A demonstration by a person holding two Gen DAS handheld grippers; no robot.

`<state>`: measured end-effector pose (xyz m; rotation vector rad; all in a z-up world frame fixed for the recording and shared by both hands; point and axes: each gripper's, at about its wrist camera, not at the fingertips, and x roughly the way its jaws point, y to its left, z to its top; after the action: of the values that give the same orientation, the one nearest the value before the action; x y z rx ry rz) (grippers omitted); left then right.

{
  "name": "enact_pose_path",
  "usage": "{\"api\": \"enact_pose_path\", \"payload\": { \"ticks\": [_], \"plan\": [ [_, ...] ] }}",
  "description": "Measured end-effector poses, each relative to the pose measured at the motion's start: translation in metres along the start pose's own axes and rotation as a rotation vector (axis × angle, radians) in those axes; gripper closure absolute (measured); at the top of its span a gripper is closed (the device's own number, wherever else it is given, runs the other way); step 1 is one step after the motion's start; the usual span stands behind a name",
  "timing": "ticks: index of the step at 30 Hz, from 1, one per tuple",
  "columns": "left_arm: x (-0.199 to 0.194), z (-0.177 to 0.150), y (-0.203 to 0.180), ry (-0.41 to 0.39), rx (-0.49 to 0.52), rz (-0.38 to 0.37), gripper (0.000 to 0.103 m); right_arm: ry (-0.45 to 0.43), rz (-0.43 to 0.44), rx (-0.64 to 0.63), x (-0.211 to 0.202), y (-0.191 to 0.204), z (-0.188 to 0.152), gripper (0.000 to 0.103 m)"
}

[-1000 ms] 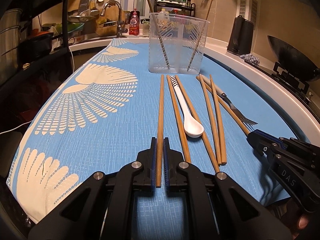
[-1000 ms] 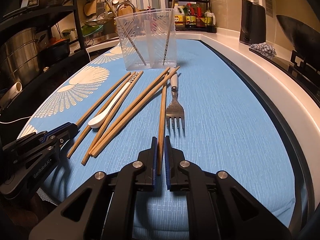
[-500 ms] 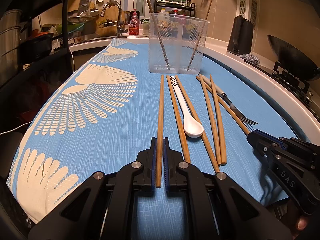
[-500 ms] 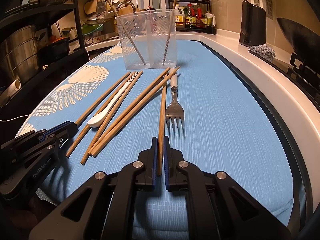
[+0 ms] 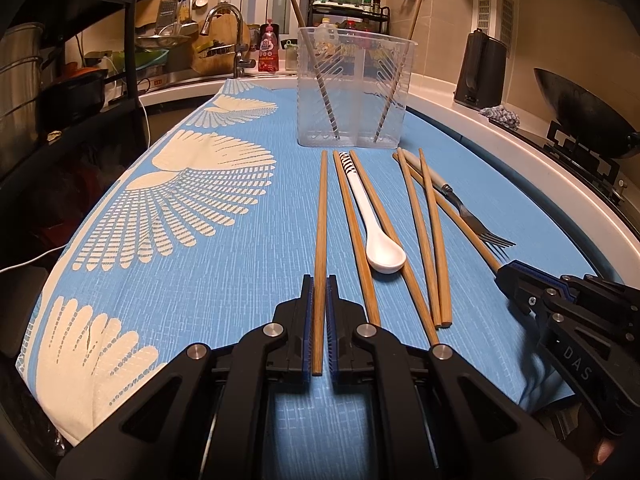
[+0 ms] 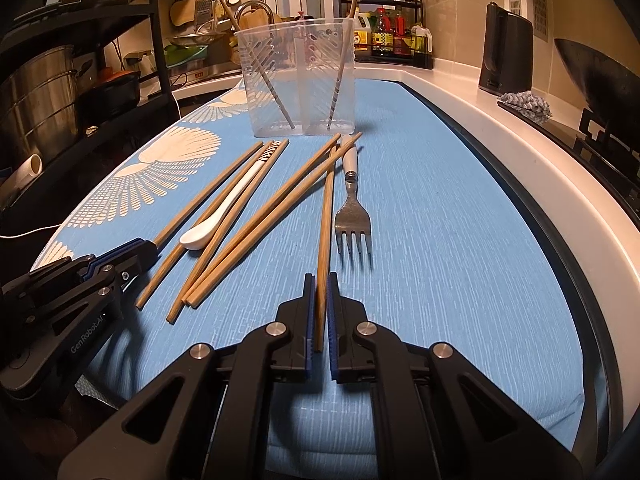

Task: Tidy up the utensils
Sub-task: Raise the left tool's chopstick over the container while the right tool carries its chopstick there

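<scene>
Here our left tool point(image 5: 319, 300) pinches 1 brown wooden chopstick point(image 5: 320, 220) lying on the blue patterned cloth point(image 5: 224, 280) over the worktop; our right tool point(image 6: 319, 300) clamps another wooden chopstick point(image 6: 326, 216). Between them lie loose chopsticks point(image 5: 424, 232), a white ceramic spoon point(image 5: 376, 236) and a steel fork point(image 6: 352, 216), before a clear plastic holder point(image 5: 354, 92).

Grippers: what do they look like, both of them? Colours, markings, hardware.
Both match: black angular plastic linkage arms with triangular cut-outs and round silver pivot bolts. The left gripper and the right gripper have blue ribbed pads lining the fingers. Seen side-on, one body reads "GenRobot.AI", the other "DAS". No cables or sleeves visible.
</scene>
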<state>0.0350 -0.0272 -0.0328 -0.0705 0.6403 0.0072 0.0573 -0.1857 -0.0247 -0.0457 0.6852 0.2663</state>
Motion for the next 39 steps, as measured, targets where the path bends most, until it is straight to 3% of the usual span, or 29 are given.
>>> {"api": "enact_pose_path", "payload": {
  "ticks": [5, 19, 32, 39],
  "plan": [
    [-0.009, 0.003, -0.001, -0.027, 0.007, 0.006, 0.097, -0.024, -0.008, -0.003, -0.011, 0.001, 0.006, 0.098],
    [-0.052, 0.023, -0.007, -0.197, 0.052, 0.023, 0.097, -0.171, -0.037, -0.071, -0.063, 0.012, 0.031, 0.098],
    [-0.073, 0.041, -0.005, -0.266, 0.059, 0.030, 0.097, -0.252, -0.054, -0.093, -0.091, 0.007, 0.048, 0.098],
    [-0.081, 0.067, -0.002, -0.296, 0.053, 0.020, 0.097, -0.313, -0.049, -0.093, -0.105, 0.004, 0.076, 0.098]
  ]
}}
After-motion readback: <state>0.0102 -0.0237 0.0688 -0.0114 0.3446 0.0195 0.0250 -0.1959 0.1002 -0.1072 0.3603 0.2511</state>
